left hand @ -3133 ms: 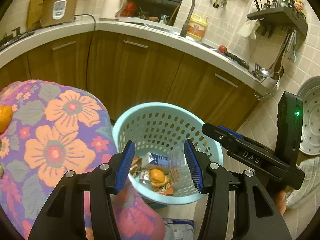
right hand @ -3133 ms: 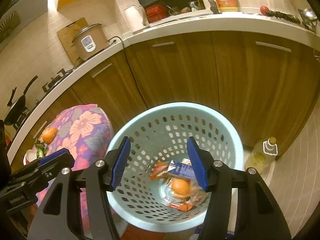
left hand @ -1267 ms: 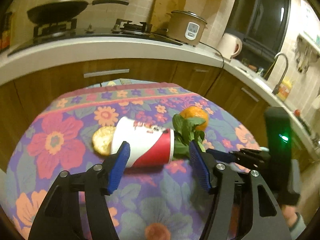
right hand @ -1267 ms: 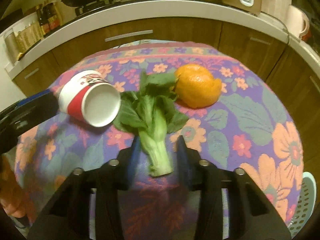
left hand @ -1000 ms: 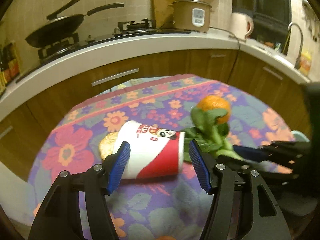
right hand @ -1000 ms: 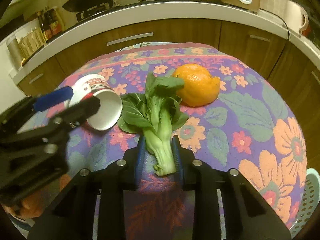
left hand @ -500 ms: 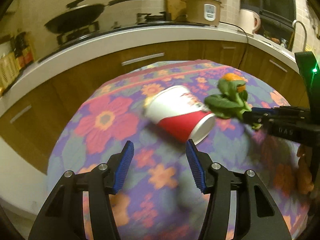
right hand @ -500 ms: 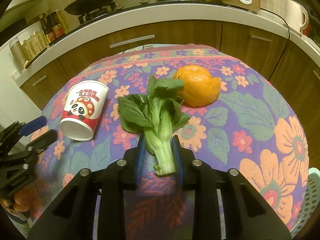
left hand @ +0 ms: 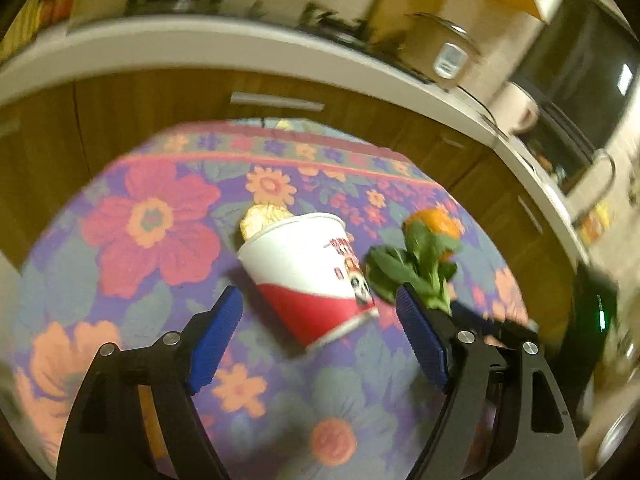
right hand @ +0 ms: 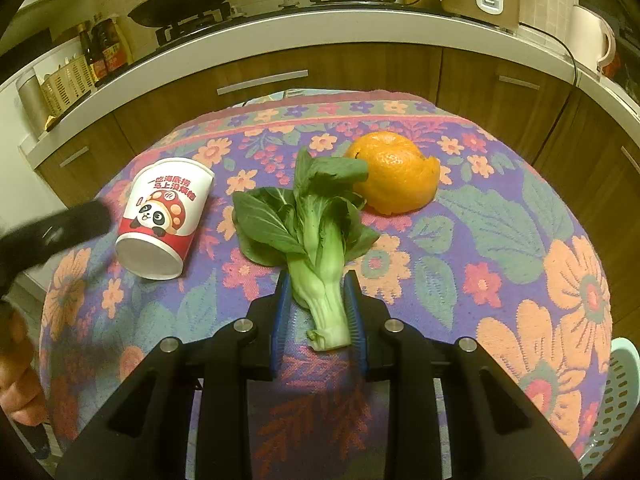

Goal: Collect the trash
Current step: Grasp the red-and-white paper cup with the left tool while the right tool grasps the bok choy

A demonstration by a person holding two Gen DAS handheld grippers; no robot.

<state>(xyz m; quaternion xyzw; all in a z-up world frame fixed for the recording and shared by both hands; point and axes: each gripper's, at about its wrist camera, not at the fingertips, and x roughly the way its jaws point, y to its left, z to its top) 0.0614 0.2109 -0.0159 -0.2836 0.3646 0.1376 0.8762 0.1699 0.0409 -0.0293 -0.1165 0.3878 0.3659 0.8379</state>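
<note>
Left wrist view: the left tongs [left hand: 320,336] are spreading their blue pads, nothing gripped. The paper cup [left hand: 308,276] lies on its side near the middle of the flowered worktop [left hand: 152,216], its rim end reaching just into the gap between the pads, not pressed by either. A pale scrap [left hand: 262,218] sits behind it toward the far edge; the bok choy [left hand: 416,268] and orange peel [left hand: 434,222] lie toward the right edge. The picture is blurred. To take the cup cleanly, I would bring both pads across its sidewall, not its open rim, and squeeze gently so the paper does not crush or roll away.

Right wrist view: the right tongs [right hand: 318,316] are clenched on the bok choy's pale stem, near the worktop's near edge; its leaves fan toward the orange peel. Lifting straight up should keep the leaves from dragging the peel. The basket [right hand: 616,408] shows past the right edge.
</note>
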